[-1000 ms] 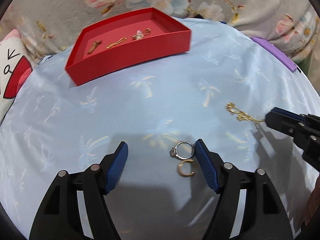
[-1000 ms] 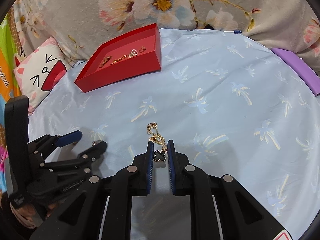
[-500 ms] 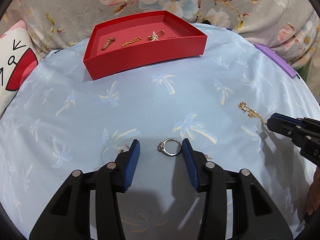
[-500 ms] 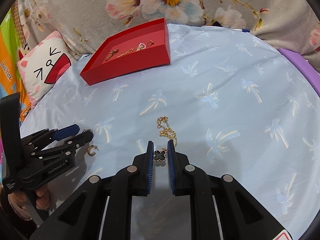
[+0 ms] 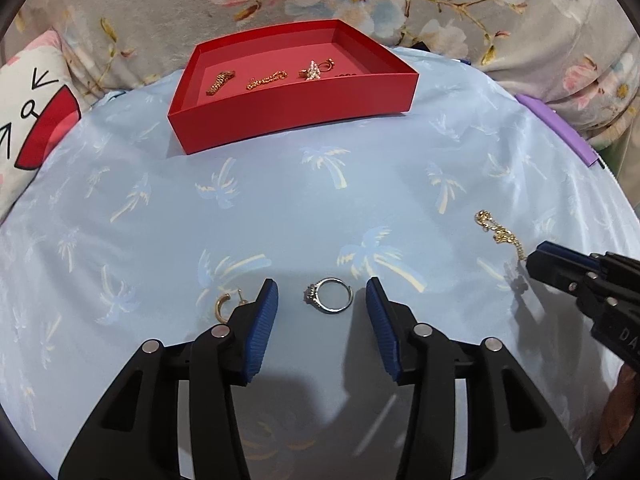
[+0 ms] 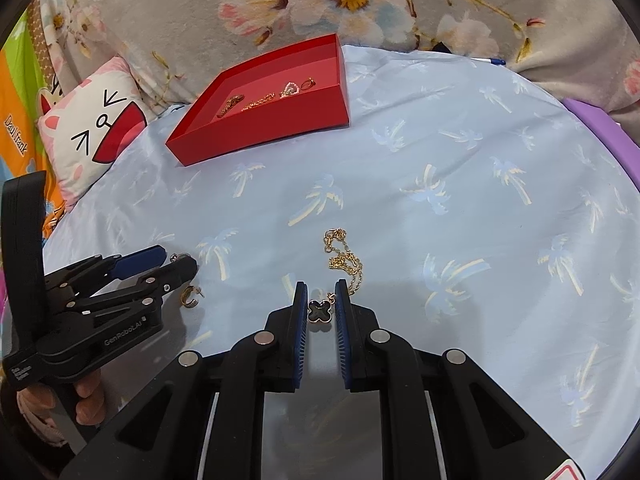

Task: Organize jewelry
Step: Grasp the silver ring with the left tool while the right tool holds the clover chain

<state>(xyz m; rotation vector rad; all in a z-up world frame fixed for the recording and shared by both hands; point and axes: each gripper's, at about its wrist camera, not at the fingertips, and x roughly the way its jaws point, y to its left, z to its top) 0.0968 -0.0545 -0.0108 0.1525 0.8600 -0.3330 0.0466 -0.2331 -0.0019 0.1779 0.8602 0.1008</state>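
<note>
A silver ring (image 5: 329, 295) lies on the blue palm-print cloth between the fingers of my open left gripper (image 5: 322, 299), touching neither. A gold hoop earring (image 5: 222, 306) lies just left of the left finger; it also shows in the right wrist view (image 6: 189, 297). My right gripper (image 6: 321, 309) is shut on the black clover pendant (image 6: 320, 310) of a gold chain necklace (image 6: 343, 258) whose chain trails on the cloth. The red tray (image 5: 296, 128) at the back holds several gold pieces (image 5: 267, 78).
A cat-face pillow (image 6: 93, 136) lies at the left behind the cloth. A purple object (image 5: 556, 133) sits at the right edge. Floral fabric rises behind the tray. The left gripper (image 6: 120, 280) shows low at the left in the right wrist view.
My left gripper shifted right, so the ring now sits centred between its fingers and the hoop earring lies outside the left finger. The jaws have narrowed. The right gripper still holds the pendant.
</note>
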